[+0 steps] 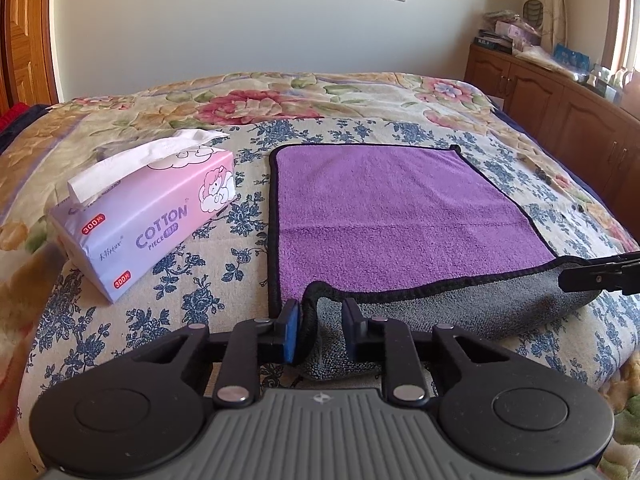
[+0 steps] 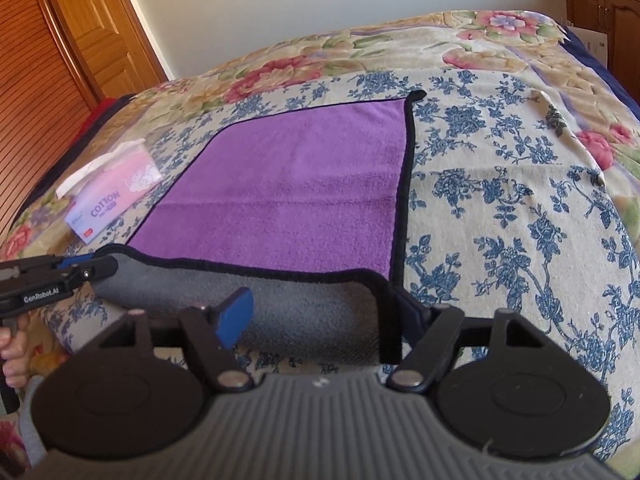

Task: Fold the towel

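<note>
A purple towel point(image 1: 384, 208) with a black hem and a grey underside lies spread on the bed. Its near edge is turned up, so a grey band shows along it. My left gripper point(image 1: 322, 326) is shut on the near left corner, with bunched grey cloth filling the gap between its blue pads. In the right wrist view the towel point(image 2: 296, 184) reaches my right gripper point(image 2: 326, 316), whose jaws stand wide apart around the near right corner without pressing it. The left gripper point(image 2: 86, 270) shows there at the left, holding its corner up. The right gripper point(image 1: 568, 278) enters the left view from the right.
A pink and lilac tissue pack point(image 1: 148, 216) lies left of the towel on the blue-flowered bed cover point(image 1: 400, 128). A wooden cabinet point(image 1: 560, 100) with clutter stands right of the bed, a wooden door point(image 2: 60, 60) to the left. A person's hand point(image 2: 12, 352) holds the left gripper's handle.
</note>
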